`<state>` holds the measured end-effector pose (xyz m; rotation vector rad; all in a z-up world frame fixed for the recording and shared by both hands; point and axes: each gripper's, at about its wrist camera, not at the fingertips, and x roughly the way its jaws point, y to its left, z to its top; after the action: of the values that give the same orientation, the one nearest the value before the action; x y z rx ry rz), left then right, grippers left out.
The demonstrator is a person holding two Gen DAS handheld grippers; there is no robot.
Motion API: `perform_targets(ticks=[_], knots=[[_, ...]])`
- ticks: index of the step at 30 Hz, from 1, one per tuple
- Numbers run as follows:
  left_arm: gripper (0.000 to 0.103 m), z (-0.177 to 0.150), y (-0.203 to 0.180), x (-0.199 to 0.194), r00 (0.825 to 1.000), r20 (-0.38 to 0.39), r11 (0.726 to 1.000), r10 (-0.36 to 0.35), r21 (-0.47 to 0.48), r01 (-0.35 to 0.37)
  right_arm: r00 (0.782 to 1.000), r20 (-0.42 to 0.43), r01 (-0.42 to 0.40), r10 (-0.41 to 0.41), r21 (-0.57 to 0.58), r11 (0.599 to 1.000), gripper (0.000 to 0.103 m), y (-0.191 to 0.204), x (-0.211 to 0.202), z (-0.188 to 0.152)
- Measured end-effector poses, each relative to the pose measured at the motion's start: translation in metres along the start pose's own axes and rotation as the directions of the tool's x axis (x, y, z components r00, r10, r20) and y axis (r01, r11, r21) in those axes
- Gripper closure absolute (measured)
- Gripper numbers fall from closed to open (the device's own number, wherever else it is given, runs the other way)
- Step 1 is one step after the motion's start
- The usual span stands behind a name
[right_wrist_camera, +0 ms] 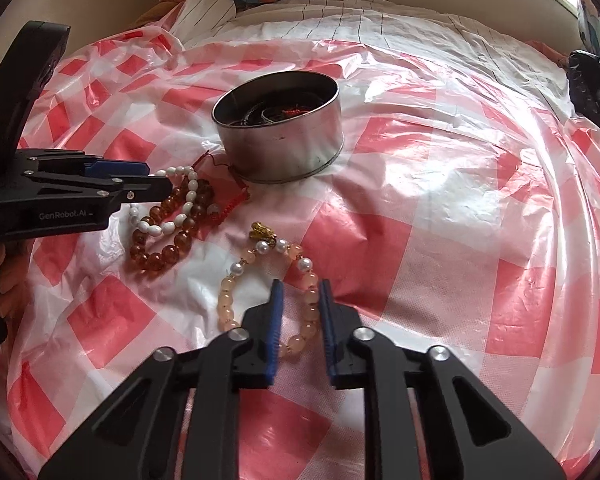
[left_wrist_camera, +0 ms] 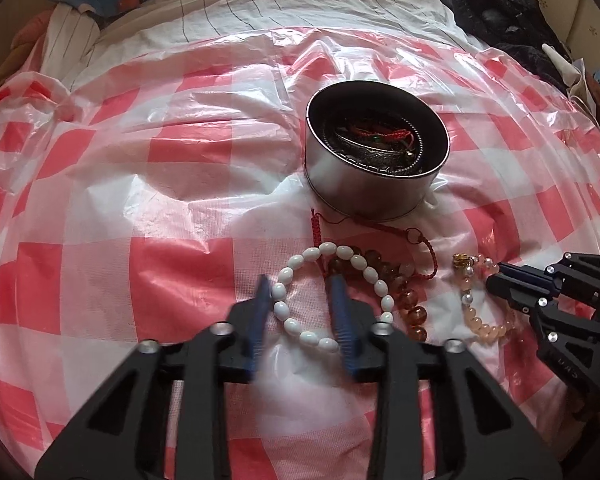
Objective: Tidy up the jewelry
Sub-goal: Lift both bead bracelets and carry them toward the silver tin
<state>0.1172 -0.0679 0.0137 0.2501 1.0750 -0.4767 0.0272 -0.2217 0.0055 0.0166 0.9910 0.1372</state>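
Amber beads [left_wrist_camera: 414,312] + red cord [left_wrist_camera: 424,246] under white bracelet [left_wrist_camera: 296,326]

In the lower centre of the frame the right gripper [right_wrist_camera: 300,286] has its jaws parted on either side of a strand of the peach bead bracelet [right_wrist_camera: 269,295], which lies on the red-and-white checked plastic sheet [right_wrist_camera: 440,240] covering the bed. A gold charm [right_wrist_camera: 261,232] sits at the bracelet's top end. At the left edge the left gripper [right_wrist_camera: 156,179] reaches in sideways, its tips at a white bead bracelet [right_wrist_camera: 165,204] that overlaps an amber bead bracelet [right_wrist_camera: 168,240] and a red cord [right_wrist_camera: 232,204]. Above centre stands a round metal tin [right_wrist_camera: 280,148] with tangled jewellery inside.
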Motion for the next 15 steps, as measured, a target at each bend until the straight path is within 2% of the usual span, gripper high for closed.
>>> perform_targets(ticks=[1, 5, 8, 11, 15], knots=[[0.096, -0.001, -0.001, -0.001, 1.000, 0.002, 1.000, 0.007, 0.014, -0.007, 1.000, 0.007, -0.013, 0.013, 0.012, 1.000, 0.095, -0.001, -0.002, 0.000], [0.097, 0.003, -0.004, -0.015, 0.999, 0.040, 1.000, -0.020, 0.017, 0.020, 0.995, 0.060, -0.089, 0.085, 0.069, 0.994, 0.095, -0.009, -0.013, 0.003], [0.097, 0.007, -0.001, -0.030, 0.994, 0.089, 0.998, -0.065, -0.016, 0.067, 0.989, 0.103, -0.118, 0.109, 0.087, 0.989, 0.095, -0.010, -0.020, 0.006], [0.097, 0.010, 0.003, -0.044, 0.984, 0.141, 0.992, -0.110, -0.043, 0.117, 0.971, 0.184, -0.167, 0.151, 0.074, 0.983, 0.095, -0.007, -0.036, 0.010], [0.097, 0.012, -0.003, -0.052, 0.984, 0.172, 0.998, -0.053, -0.020, 0.057, 0.952, 0.261, -0.179, 0.158, 0.057, 0.982, 0.095, -0.005, -0.051, 0.014]])
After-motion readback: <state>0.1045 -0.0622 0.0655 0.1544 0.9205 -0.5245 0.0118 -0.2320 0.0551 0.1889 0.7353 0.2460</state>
